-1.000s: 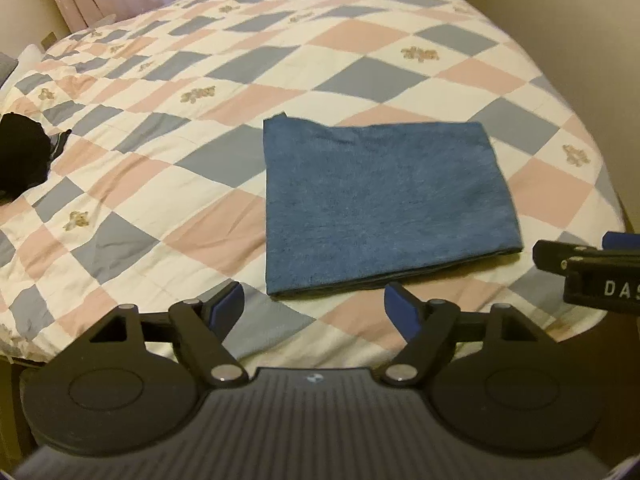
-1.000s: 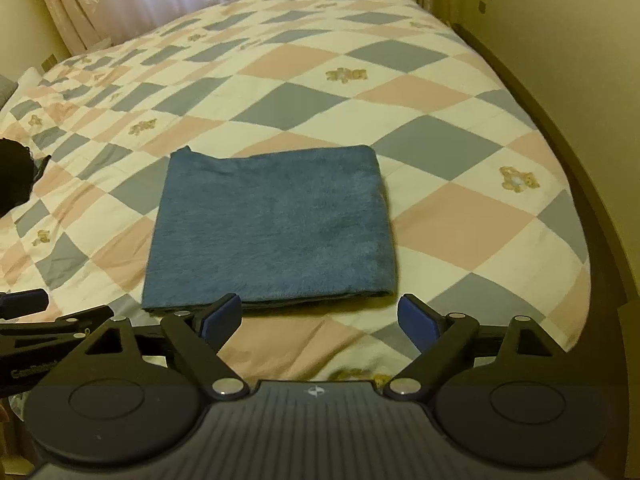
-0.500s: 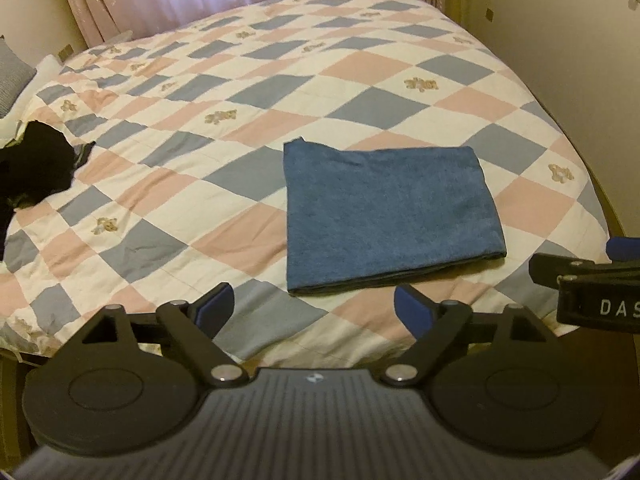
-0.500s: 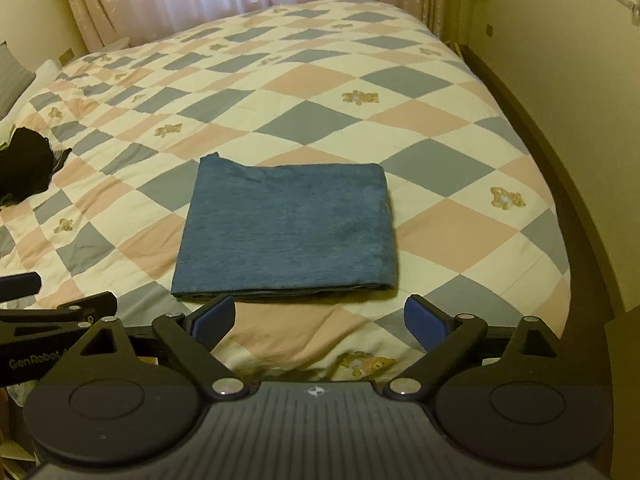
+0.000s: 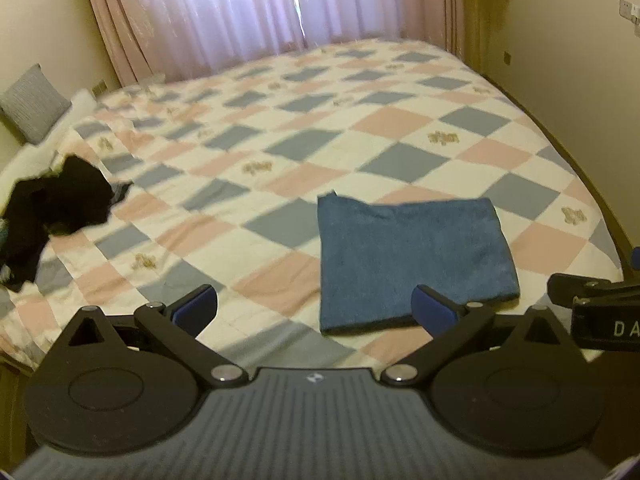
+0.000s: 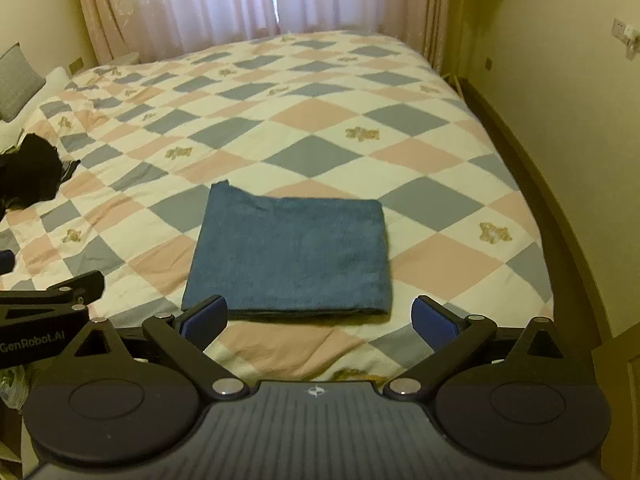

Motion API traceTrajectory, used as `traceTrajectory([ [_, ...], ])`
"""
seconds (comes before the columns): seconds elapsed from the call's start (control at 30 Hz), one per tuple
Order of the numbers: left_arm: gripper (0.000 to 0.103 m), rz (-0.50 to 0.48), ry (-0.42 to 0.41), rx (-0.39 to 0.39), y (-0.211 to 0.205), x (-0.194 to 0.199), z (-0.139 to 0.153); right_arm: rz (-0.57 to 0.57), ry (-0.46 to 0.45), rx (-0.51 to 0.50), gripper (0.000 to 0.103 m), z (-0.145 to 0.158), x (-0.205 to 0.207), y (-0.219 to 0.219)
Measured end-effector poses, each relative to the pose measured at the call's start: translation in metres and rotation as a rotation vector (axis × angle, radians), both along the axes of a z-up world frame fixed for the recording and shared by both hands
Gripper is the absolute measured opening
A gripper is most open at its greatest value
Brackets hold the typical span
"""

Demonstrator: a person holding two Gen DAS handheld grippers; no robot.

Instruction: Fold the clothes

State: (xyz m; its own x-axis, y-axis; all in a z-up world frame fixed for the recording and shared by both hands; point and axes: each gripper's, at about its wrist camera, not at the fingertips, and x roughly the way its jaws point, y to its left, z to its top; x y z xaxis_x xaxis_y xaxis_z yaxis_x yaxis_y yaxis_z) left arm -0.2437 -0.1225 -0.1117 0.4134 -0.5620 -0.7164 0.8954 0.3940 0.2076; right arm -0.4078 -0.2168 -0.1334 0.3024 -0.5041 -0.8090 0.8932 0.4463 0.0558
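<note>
1. A bedroom seen from two cameras, each on a hand-held tool looking forward over a bed with a quilt of pink, grey-blue and cream diamonds. Pale pink curtains hang behind the bed.

2. The left tongs are spread wide and grip nothing. They hang above the near edge of the bed, clear of all fabric.

3. The right tongs are also spread wide and empty, above the same near edge. Both tools appear pulled back from the cloth, likely because this piece needs no further handling.

4. The towel, blue and softly napped, lies flat on the quilt near the bed's near edge. In the right view it sits straight ahead of the tongs; in the left view it lies ahead and to the right.

5. It is folded into a neat, nearly square stack. The near edge shows layered thickness. The far left corner pokes out slightly, and a faint crease runs from it.

6. A heap of dark clothes lies crumpled at the bed's left side, well apart from the towel. It looks unfolded, so it is probably next.

7. A grey pillow leans at the far left.
</note>
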Motion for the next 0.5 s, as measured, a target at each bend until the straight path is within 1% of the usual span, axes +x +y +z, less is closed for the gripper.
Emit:
traceTrajectory([
  [0.1,0.102,-0.013,-0.065,-0.036,0.003,-0.009,0.006,-0.015,0.009,-0.023,0.101,0.002,-0.003,-0.001],
  [0.13,0.102,-0.017,-0.071,-0.045,0.004,-0.011,0.007,-0.019,0.012,-0.031,0.101,0.003,-0.003,-0.001],
  [0.3,0.102,-0.020,-0.042,-0.049,0.001,-0.014,0.010,-0.052,0.006,-0.085,0.101,0.004,-0.009,-0.004],
  [0.5,0.102,-0.003,0.018,-0.034,0.002,-0.008,0.013,-0.037,-0.048,-0.115,0.102,0.009,-0.014,-0.003],
])
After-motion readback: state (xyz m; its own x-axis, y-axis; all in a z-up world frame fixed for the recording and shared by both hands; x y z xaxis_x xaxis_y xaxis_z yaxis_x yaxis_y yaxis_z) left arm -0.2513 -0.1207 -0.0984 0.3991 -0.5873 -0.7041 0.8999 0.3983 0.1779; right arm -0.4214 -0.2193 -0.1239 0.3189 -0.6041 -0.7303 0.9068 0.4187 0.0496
